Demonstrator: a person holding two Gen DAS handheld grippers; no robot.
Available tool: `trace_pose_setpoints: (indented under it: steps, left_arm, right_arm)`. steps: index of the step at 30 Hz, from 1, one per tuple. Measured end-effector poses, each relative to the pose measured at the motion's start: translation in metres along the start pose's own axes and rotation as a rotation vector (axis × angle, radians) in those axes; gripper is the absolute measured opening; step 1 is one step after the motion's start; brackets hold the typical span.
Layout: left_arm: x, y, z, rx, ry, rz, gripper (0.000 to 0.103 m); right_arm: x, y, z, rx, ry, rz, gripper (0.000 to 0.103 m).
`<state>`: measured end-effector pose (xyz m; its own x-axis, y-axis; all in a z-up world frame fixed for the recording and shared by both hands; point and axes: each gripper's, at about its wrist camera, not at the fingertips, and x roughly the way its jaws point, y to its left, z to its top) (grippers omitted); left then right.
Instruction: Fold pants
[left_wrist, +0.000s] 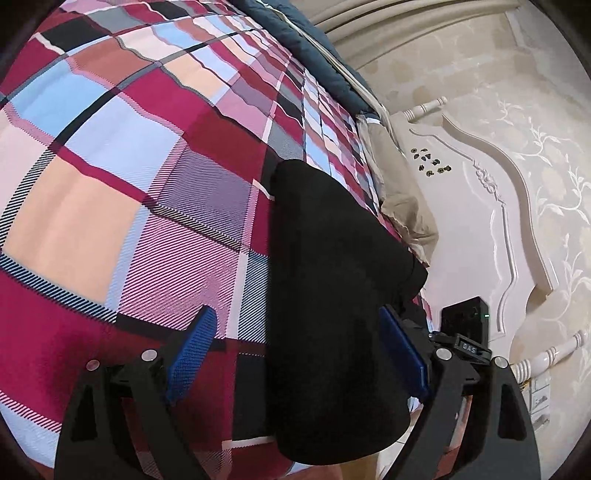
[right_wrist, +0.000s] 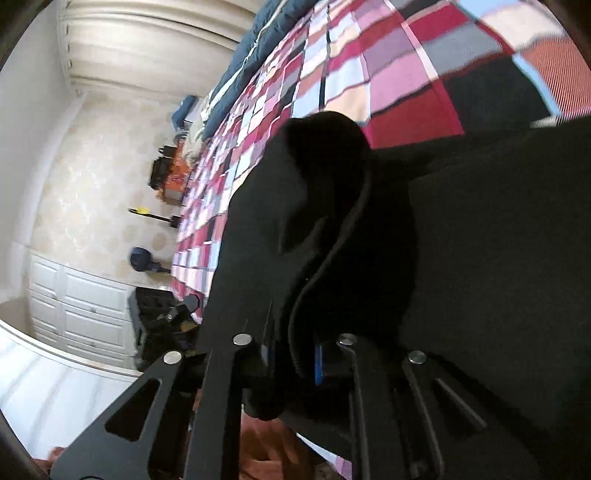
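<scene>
The black pants (left_wrist: 332, 280) lie on a bed with a red, pink and blue checked cover (left_wrist: 122, 155). In the left wrist view my left gripper (left_wrist: 295, 332) is open, its blue pads (left_wrist: 192, 350) wide apart, and a strip of the pants runs between them against the right pad. In the right wrist view my right gripper (right_wrist: 295, 354) is shut on a fold of the black pants (right_wrist: 332, 221), which bunch up above the jaws and spread to the right over the checked cover (right_wrist: 388, 74).
A white carved headboard (left_wrist: 480, 206) and a beige pillow (left_wrist: 402, 206) lie right of the bed. A dark blue quilt (right_wrist: 251, 55) sits at the far end. A white cabinet (right_wrist: 81, 306) and dark clutter stand beside the bed.
</scene>
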<state>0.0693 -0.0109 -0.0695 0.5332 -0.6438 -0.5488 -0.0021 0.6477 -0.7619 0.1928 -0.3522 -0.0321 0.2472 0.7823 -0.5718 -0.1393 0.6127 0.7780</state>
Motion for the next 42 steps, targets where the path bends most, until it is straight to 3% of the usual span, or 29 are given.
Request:
trace_pose_setpoints:
  steps: [6,11,18,25,31,36,37,39,40,42]
  left_arm:
    - [0.002,-0.014,-0.004,0.017,0.028,-0.009,0.087]
    - [0.012,-0.035,-0.008,0.021,0.055,-0.059,0.087]
    - [0.043,-0.062,-0.021,0.026,0.122,-0.1,0.087]
    - [0.066,-0.08,-0.034,0.059,0.178,-0.107,0.087]
    - [0.075,-0.075,-0.041,0.04,0.203,-0.091,0.087]
    - [0.074,-0.071,-0.042,0.031,0.203,-0.115,0.087]
    - [0.073,-0.071,-0.042,0.028,0.204,-0.12,0.087]
    - [0.072,-0.069,-0.041,0.017,0.209,-0.138,0.087]
    - [0.072,-0.068,-0.04,0.011,0.215,-0.149,0.087]
    - [0.069,-0.066,-0.04,0.006,0.226,-0.175,0.087]
  right_arm:
    - [-0.048,0.037,0.002,-0.1,-0.115,0.008,0.011]
    - [-0.099,0.03,0.001,-0.105,-0.192,-0.02,0.011]
    - [-0.141,-0.043,-0.013,0.02,-0.223,-0.087,0.011]
    - [-0.14,-0.109,-0.026,0.16,-0.238,-0.053,0.011]
    - [-0.142,-0.126,-0.031,0.188,-0.256,-0.008,0.012]
    - [-0.171,-0.147,-0.047,0.253,-0.324,0.014,0.013]
    - [-0.176,-0.15,-0.05,0.266,-0.336,0.02,0.017]
    - [-0.188,-0.154,-0.058,0.288,-0.359,-0.037,0.05]
    - [-0.194,-0.154,-0.062,0.29,-0.372,-0.059,0.074]
    - [-0.201,-0.157,-0.069,0.3,-0.382,-0.016,0.075]
